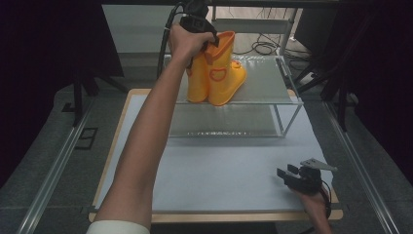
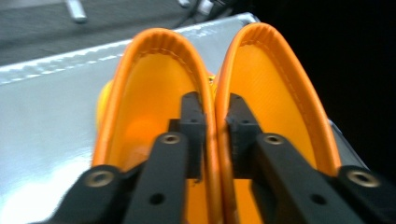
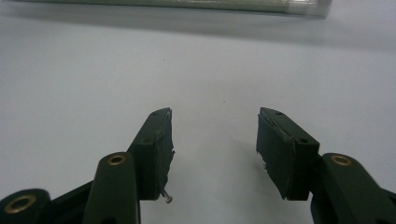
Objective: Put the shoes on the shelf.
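Boots: my left gripper [image 2: 215, 135] pinches the touching inner cuffs of both yellow rain boots [image 1: 217, 70] on the glass shelf [image 1: 265, 80] at 12 o'clock.
Risk: one cuff could slip free and that boot tip off the shelf.
Left arm: stretched far forward.
Right gripper [image 3: 215, 149]: spread, resting on the white tabletop [image 1: 229, 165] at 4 o'clock.

No readable text, label, brand or number is showing anywhere; the orange rubber boots [image 1: 217, 73] are bearing only a small outlined emblem, without legible letters.
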The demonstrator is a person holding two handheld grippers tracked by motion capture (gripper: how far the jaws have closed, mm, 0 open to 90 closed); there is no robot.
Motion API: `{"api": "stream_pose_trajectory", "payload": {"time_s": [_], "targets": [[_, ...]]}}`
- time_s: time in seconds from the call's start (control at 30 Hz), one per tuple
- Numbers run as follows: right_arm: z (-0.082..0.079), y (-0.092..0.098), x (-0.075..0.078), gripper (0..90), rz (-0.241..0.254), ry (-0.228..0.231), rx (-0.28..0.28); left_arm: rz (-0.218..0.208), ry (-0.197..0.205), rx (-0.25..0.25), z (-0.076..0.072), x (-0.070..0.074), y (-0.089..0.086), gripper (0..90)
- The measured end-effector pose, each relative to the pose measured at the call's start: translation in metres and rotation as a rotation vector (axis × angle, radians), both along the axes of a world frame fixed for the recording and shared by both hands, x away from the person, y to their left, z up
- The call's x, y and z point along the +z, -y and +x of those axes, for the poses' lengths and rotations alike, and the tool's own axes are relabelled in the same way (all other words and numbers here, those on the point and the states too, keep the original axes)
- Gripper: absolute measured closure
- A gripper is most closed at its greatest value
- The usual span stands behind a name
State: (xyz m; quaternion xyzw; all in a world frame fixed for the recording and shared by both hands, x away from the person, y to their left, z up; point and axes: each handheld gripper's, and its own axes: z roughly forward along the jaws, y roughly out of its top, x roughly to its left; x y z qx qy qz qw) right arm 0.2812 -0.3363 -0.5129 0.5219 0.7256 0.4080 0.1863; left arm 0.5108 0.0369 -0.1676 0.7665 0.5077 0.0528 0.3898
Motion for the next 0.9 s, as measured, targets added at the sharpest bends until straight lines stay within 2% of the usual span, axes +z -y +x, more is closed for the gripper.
{"api": "stream_pose_trajectory", "payload": {"time_s": [0.03,0.07,0.13,0.2,0.27,0.33,0.43,0.47,0.53,0.6,0.67,0.7,0.73,0.83,0.87,0.9], "targets": [[0.0,-0.002,0.0,45.2,-0.003,0.002,0.005,-0.006,0.047,0.009,-0.003,0.004,0.002,69.3],[0.0,-0.002,0.0,45.2,-0.003,0.001,0.007,0.016,0.051,0.016,-0.003,0.005,0.003,69.4],[-0.001,-0.003,0.001,45.2,-0.003,0.001,0.007,0.023,0.06,0.02,-0.004,0.007,0.002,67.0],[-0.001,-0.003,0.001,45.2,-0.005,0.005,0.009,-0.014,0.061,0.019,-0.005,0.009,-0.002,60.8],[-0.001,-0.003,0.001,45.2,-0.004,0.004,0.009,-0.047,0.09,0.032,-0.009,0.015,-0.008,56.8],[-0.001,-0.003,0.001,45.2,-0.004,0.002,0.01,-0.058,0.09,0.03,-0.01,0.018,-0.01,54.7],[-0.001,-0.004,0.001,45.1,-0.004,0.003,0.009,-0.059,0.118,0.023,-0.019,0.024,-0.014,51.4],[-0.001,-0.004,0.001,45.1,-0.003,0.002,0.007,-0.059,0.138,0.008,-0.027,0.028,-0.018,51.3],[-0.001,-0.004,0.001,45.1,-0.004,0.004,0.006,-0.059,0.146,0.0,-0.031,0.029,-0.021,51.7],[-0.002,-0.003,0.001,45.1,-0.011,0.007,0.005,-0.054,0.165,-0.012,-0.045,0.03,-0.031,57.0],[-0.002,-0.003,0.002,45.1,-0.011,0.007,0.003,-0.054,0.17,-0.019,-0.05,0.03,-0.035,59.1],[-0.002,-0.003,0.002,45.1,-0.009,0.008,0.001,-0.053,0.185,-0.016,-0.057,0.03,-0.042,62.5],[-0.003,-0.002,0.003,45.1,-0.009,0.01,-0.004,-0.06,0.191,-0.026,-0.065,0.029,-0.049,69.9],[-0.003,-0.002,0.003,45.1,-0.012,0.012,-0.004,-0.053,0.201,-0.025,-0.075,0.025,-0.06,74.4],[-0.003,-0.002,0.003,45.1,-0.013,0.011,-0.005,-0.054,0.202,-0.026,-0.078,0.024,-0.063,79.1],[-0.003,-0.002,0.003,45.1,-0.013,0.011,-0.005,-0.051,0.201,-0.025,-0.082,0.021,-0.068,79.1]]}}
